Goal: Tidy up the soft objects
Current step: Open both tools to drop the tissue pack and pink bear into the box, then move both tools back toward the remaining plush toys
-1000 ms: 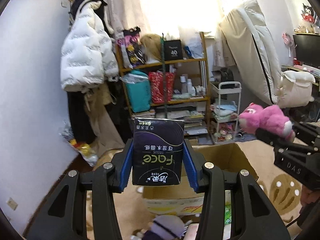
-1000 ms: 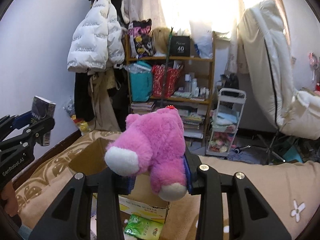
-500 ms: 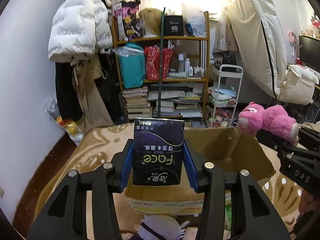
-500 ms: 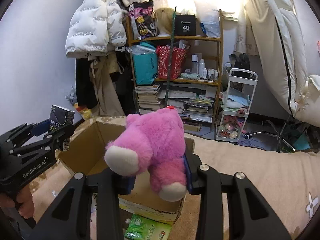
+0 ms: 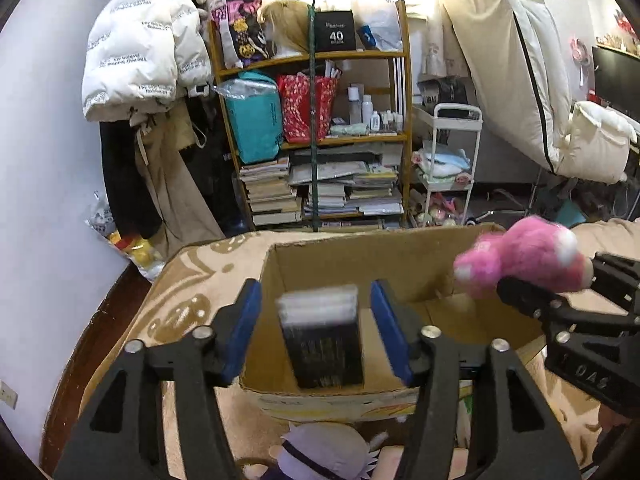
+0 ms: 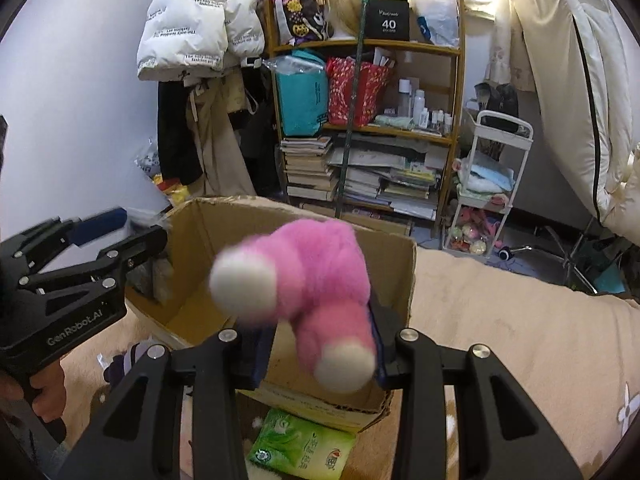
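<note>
Two grippers | left gripper (image 5: 316,322) apart from tissue pack (image 5: 322,338) | right gripper (image 6: 320,344) gripping pink plush (image 6: 308,288)

This is a lived-in bedroom in a home. A white puffer jacket (image 5: 140,44) hangs on the wall beside a wooden shelf (image 5: 316,128) crammed with stacked books (image 5: 272,192), bags and toiletry bottles. A white trolley cart (image 6: 492,184) stands nearby, and a patterned beige blanket (image 6: 520,340) covers the bed.

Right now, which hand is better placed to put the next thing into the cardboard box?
Right. The right gripper grips the pink plush above the cardboard box. The left gripper is open, the tissue pack loose between its fingers.
</note>
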`<state>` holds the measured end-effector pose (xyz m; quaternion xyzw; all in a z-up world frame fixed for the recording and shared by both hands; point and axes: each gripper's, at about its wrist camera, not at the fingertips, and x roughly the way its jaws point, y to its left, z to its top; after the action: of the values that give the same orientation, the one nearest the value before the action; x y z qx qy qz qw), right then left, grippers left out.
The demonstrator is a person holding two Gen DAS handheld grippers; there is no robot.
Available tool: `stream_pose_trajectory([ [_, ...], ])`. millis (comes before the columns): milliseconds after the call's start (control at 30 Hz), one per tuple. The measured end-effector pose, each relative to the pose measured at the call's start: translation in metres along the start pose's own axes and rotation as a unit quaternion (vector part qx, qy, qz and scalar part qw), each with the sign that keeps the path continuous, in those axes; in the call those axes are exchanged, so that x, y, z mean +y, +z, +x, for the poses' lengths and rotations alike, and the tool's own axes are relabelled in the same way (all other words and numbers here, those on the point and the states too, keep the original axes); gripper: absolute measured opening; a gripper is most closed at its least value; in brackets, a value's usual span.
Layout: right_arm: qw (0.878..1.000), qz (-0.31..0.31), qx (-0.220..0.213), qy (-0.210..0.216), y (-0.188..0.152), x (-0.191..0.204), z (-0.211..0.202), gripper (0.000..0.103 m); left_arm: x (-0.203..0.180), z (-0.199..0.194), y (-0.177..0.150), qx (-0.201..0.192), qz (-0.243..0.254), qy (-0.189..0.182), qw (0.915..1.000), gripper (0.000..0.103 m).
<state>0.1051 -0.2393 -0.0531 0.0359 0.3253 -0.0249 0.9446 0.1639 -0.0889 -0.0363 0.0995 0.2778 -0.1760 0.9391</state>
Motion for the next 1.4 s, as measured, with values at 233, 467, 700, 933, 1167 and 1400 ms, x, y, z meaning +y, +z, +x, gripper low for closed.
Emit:
stream_pose_trajectory([
  [233,1.000,0.005,0.011,0.004,-0.002,0.000,-0.001,0.042,0.006,-0.003,0.000,0.011,-0.005,-0.002,0.9999,0.068],
  [467,1.000,0.009,0.019,0.015,-0.006,0.001,-0.005,0.050,0.011,-0.009,-0.003,0.018,0.002,0.032,0.9993,0.083],
  [700,1.000,0.014,0.015,0.018,-0.010,0.003,-0.022,0.076,0.025,-0.026,-0.010,0.026,0.003,0.073,0.9970,0.094],
  [933,0.999,0.037,0.029,0.026,-0.015,0.003,-0.035,0.096,0.036,-0.047,-0.017,0.062,-0.023,0.059,0.9961,0.095],
  [1167,0.999,0.033,0.031,0.005,-0.023,0.008,-0.054,0.101,0.040,-0.063,-0.026,0.094,-0.030,0.054,0.9937,0.096],
  [1400,0.997,0.059,0.044,-0.003,-0.031,0.005,-0.072,0.101,0.046,-0.085,-0.041,0.110,-0.045,0.063,0.9909,0.096],
])
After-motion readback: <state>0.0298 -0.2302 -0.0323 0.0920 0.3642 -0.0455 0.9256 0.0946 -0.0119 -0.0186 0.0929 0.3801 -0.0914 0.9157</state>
